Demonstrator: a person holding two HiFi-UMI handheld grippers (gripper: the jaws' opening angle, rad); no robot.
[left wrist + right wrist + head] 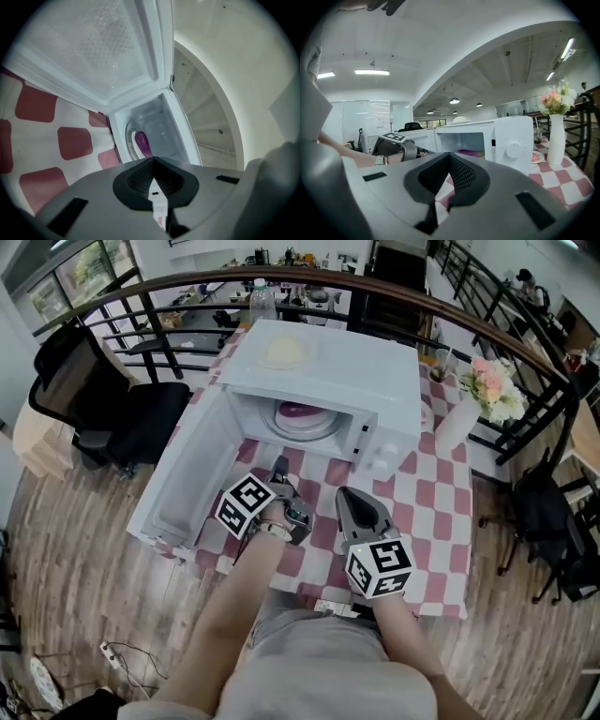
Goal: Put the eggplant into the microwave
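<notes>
- A white, boxy microwave (323, 371) stands on the bench under a red-and-white checked cloth (431, 512).
- Its white door (183, 474) hangs wide open to the left. Shutting it looks like the remaining step: I'd push near the free edge and swing it round smoothly.
- The left grey gripper (279, 465) and the right grey gripper (343, 495) hover before the opening, fingers pressed together, holding nothing.
- The purple eggplant (298, 412) lies inside on the round plate, long axis side to side across the cavity. I can't tell which end is the stem.
</notes>
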